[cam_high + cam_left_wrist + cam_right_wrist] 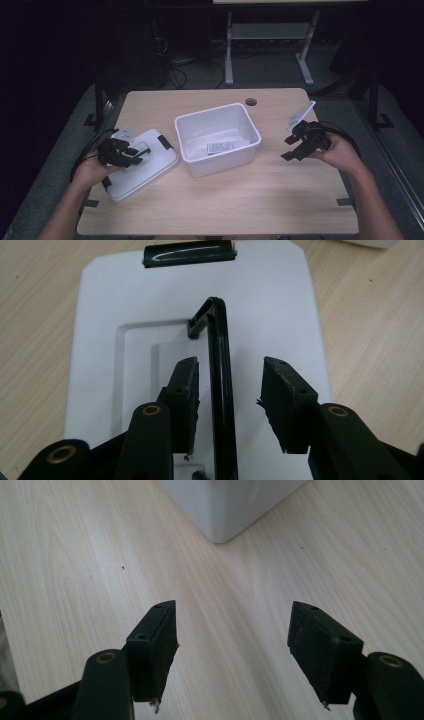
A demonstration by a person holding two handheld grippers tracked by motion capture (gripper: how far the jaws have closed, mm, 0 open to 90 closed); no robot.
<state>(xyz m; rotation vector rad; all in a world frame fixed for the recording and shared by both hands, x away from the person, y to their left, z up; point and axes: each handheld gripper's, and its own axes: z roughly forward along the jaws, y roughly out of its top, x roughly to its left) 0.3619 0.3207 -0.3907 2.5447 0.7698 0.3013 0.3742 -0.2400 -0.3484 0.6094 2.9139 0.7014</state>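
Observation:
A white lid (150,167) with black end clips lies flat on the table, left of an open white bin (217,112). My left gripper (139,152) hovers over the lid. In the left gripper view its jaws straddle the lid's raised black wire handle (218,340). The handle stands close to the left pad (186,390), a gap separates it from the right pad, and the left gripper (230,365) is open around it. My right gripper (290,148) is held right of the bin. It (232,610) is open over bare wood, with nothing between its jaws, and it faces a corner of the bin (225,505).
The bin holds a small flat label or card (220,146) on its floor. A cable hole (251,101) sits near the table's far edge. Bare light wood (225,205) stretches in front of the bin. Desk legs and cables stand on the dark floor beyond.

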